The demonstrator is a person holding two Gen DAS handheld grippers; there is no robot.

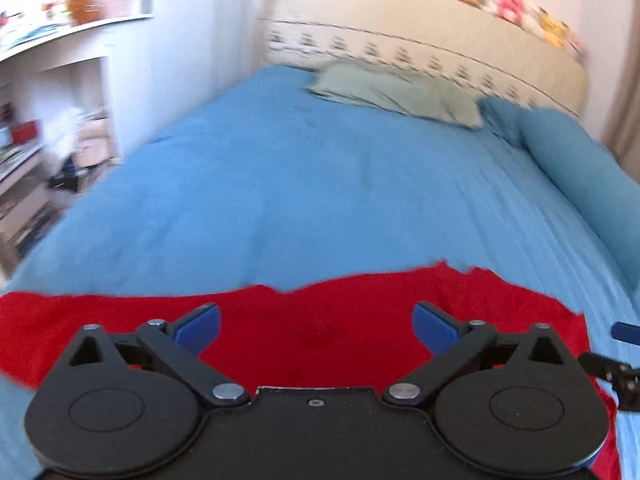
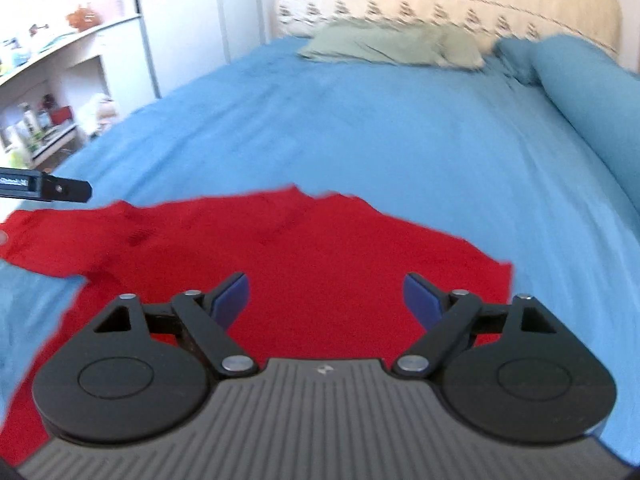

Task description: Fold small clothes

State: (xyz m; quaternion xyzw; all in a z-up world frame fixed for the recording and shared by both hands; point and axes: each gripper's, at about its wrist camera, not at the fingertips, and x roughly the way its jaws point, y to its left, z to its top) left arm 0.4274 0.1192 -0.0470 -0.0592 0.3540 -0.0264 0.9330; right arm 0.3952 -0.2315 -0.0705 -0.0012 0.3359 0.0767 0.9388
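Note:
A red garment [image 1: 312, 328] lies spread flat on the blue bedsheet [image 1: 280, 184], near the bed's front edge. My left gripper [image 1: 316, 326] hovers above it, jaws wide open, nothing between the blue pads [image 1: 200, 326]. In the right wrist view the same red garment [image 2: 320, 248] stretches below my right gripper [image 2: 326, 300], which is also open and empty, above the cloth. A sleeve [image 2: 44, 240] of the garment reaches out to the left. The tip of the other gripper shows at the edge of each view.
A pale green pillow [image 1: 400, 92] and a blue bolster [image 1: 580, 168] lie by the beige headboard [image 1: 420, 32]. White shelves and a cabinet [image 1: 60, 100] with clutter stand left of the bed. Soft toys [image 1: 516, 8] sit on top of the headboard.

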